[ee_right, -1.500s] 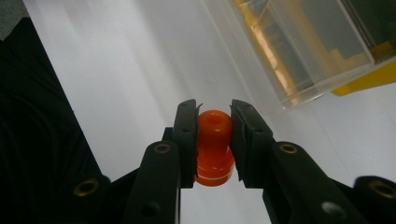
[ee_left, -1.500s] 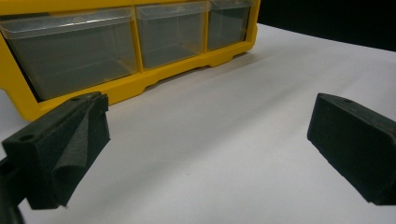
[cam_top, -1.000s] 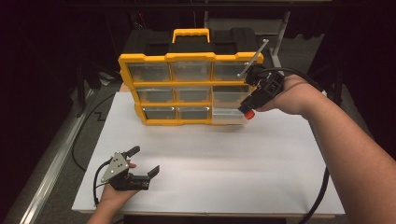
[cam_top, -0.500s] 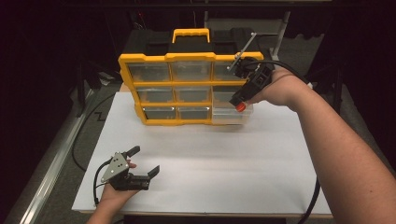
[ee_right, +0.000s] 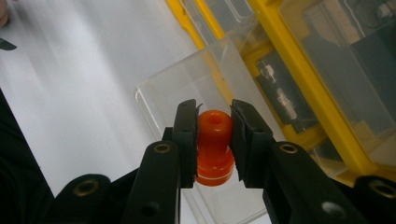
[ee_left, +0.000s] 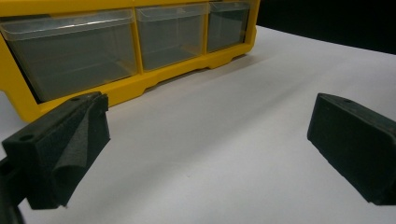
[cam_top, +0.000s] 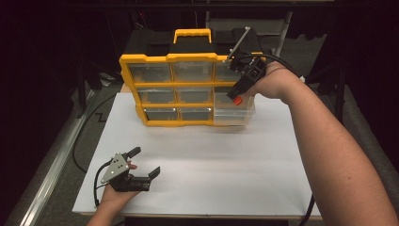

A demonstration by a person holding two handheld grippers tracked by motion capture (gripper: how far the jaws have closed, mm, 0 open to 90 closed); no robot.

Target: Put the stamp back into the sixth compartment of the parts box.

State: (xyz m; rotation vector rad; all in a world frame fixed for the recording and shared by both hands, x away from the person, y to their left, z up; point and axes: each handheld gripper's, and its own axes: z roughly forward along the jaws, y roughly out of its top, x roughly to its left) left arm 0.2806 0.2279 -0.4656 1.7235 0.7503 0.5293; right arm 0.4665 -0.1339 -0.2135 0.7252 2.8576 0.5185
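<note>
The right tool (ee_right: pixel 214 135) pinches an orange spool-shaped piece (ee_right: pixel 214 147) between its two black jaws, one pad on either side of its narrow waist. Straight beyond the jaws – just under the piece – stands an open clear drawer (ee_right: pixel 187 93), pulled out from the yellow organizer (ee_right: pixel 299 79). In the high view the right tool (cam_top: pixel 237 96) hangs above that pulled-out drawer (cam_top: pixel 233 113) at the cabinet's lower right corner, with the orange piece (cam_top: pixel 237 100) at its tip and the person's forearm trailing back behind it.

The left tool (cam_top: pixel 141 165) rests low over the white surface (cam_top: pixel 226 165), its jaws spread wide with nothing between them. Ahead of its pads (ee_left: pixel 60 144) lies bare white surface (ee_left: pixel 224 140) – and past that, well apart, the bottom row of clear drawers (ee_left: pixel 70 51) in the yellow organizer's frame (ee_left: pixel 154 81).
</note>
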